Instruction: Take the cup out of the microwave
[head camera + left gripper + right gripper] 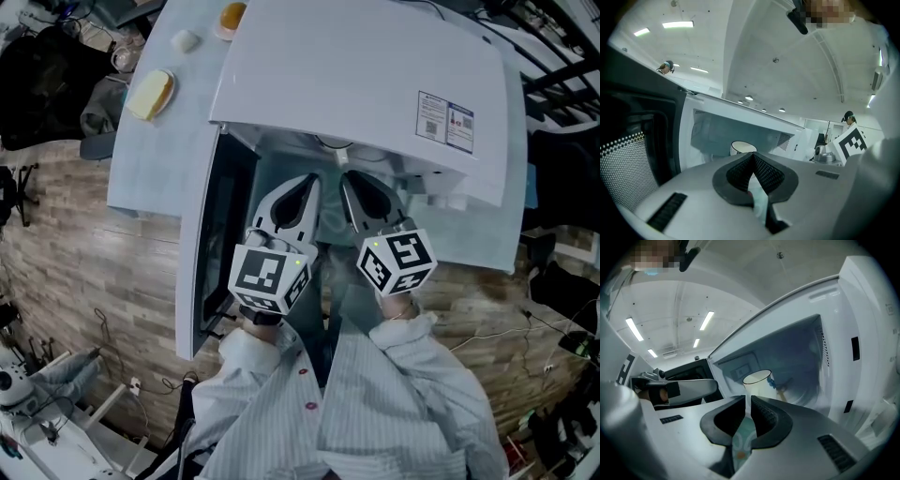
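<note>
The microwave [375, 84] has its door [202, 244] swung wide to the left, so the cavity is free to reach. The cup [758, 383] stands upright on its floor, behind the front edge. I hold the left gripper [752, 155] and the right gripper [749, 400] closed and empty before the opening, aimed at the cup; one must open first, I think.

Surface [155, 159]: pale blue-white top, standing on a wood-pattern floor [56, 244]. Directly on it:
- white microwave [375, 75], door swung open
- pale yellow slab [150, 94], near the far-left corner
- small white lump [185, 40]
- orange-topped item [232, 16], cut off by the frame
</note>
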